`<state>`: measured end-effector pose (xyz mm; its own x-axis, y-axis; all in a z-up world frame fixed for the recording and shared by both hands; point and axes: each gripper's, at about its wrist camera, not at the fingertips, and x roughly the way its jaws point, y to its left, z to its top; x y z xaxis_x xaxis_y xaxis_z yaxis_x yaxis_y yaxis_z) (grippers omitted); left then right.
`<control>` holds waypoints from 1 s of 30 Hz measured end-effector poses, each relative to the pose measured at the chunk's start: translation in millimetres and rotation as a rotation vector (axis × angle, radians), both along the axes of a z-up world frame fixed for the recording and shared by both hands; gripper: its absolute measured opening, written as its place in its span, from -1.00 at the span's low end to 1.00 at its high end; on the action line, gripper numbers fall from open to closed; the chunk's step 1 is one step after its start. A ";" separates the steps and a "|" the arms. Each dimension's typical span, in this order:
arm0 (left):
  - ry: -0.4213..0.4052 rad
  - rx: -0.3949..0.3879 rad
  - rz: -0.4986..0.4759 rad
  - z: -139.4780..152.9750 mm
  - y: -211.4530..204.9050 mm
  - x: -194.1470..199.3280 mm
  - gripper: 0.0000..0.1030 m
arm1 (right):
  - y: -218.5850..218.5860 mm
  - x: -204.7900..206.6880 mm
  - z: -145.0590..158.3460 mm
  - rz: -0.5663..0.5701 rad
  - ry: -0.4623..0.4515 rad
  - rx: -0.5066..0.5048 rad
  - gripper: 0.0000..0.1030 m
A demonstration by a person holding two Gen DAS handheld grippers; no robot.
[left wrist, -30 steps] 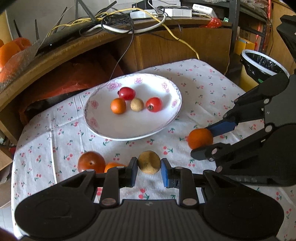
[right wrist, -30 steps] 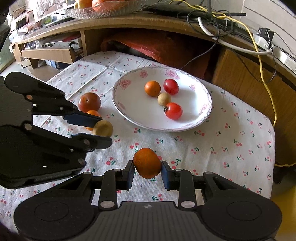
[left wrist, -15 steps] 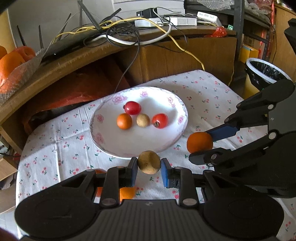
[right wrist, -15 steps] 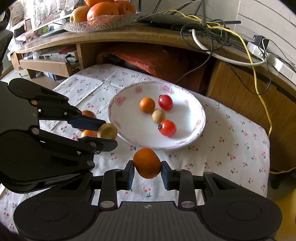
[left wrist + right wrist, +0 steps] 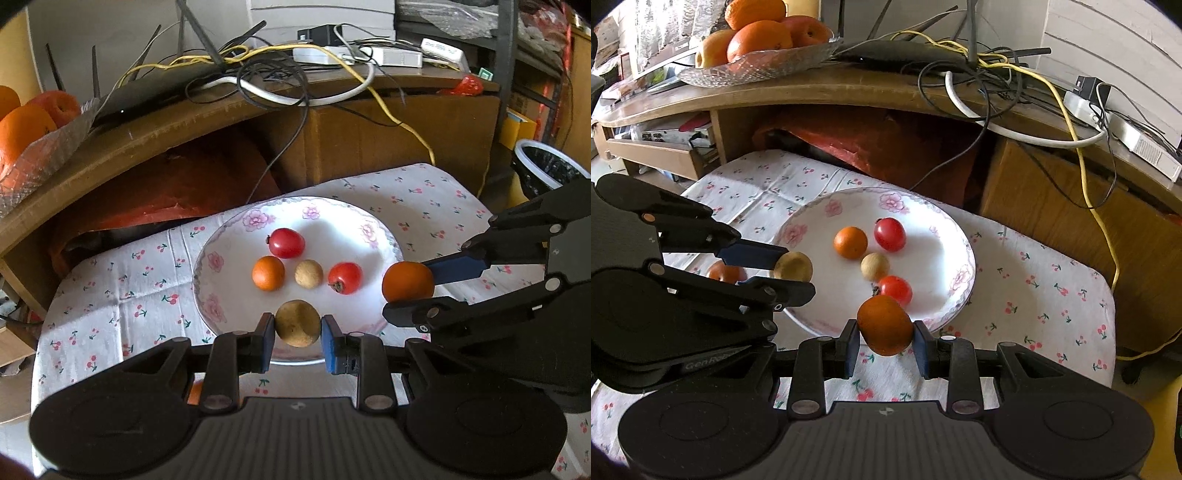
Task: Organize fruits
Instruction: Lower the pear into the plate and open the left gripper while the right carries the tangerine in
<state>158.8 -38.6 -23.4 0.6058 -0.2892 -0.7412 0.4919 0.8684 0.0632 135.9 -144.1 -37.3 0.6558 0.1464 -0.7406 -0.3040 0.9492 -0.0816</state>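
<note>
My left gripper (image 5: 297,334) is shut on a tan round fruit (image 5: 297,323), held above the near rim of the white flowered plate (image 5: 221,254). My right gripper (image 5: 885,341) is shut on an orange fruit (image 5: 885,325), held over the plate's (image 5: 945,236) near right edge. On the plate lie two red tomatoes (image 5: 286,242) (image 5: 345,277), a small orange (image 5: 268,273) and a small tan fruit (image 5: 308,273). In the left wrist view the right gripper (image 5: 410,293) shows at the right with its orange fruit (image 5: 407,281). In the right wrist view the left gripper (image 5: 792,275) shows at the left with its tan fruit (image 5: 795,266).
The cherry-print tablecloth (image 5: 110,288) covers a small table. A reddish fruit (image 5: 727,273) lies on the cloth left of the plate, partly behind the left gripper. Behind stands a wooden desk (image 5: 849,85) with cables and a glass dish of oranges (image 5: 757,62). A lined bin (image 5: 543,173) is at the right.
Both grippers have risen and moved forward with their fruits, from over the cloth to above the plate's near rim. The fruits left on the cloth have dropped out of the left wrist view.
</note>
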 end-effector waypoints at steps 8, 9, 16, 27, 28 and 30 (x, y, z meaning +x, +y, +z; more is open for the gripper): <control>0.027 -0.004 0.029 -10.1 1.6 14.3 -0.32 | 1.3 14.0 -8.2 -0.014 0.013 0.005 -0.49; 0.029 -0.002 0.032 -10.9 1.7 15.9 -0.32 | 2.1 15.3 -9.2 -0.015 0.014 0.006 -0.49; 0.047 0.002 0.044 -18.2 3.8 24.9 -0.32 | 4.4 22.2 -15.1 -0.011 0.016 0.011 -0.49; 0.063 0.007 0.053 -25.4 5.4 31.8 -0.32 | 6.0 26.8 -19.8 -0.008 0.017 0.013 -0.46; 0.061 0.007 0.053 -25.4 5.3 31.7 -0.32 | 6.0 26.8 -19.7 -0.008 0.016 0.014 -0.46; 0.060 0.008 0.054 -25.4 5.4 31.6 -0.32 | 5.9 26.9 -20.0 -0.008 0.016 0.014 -0.46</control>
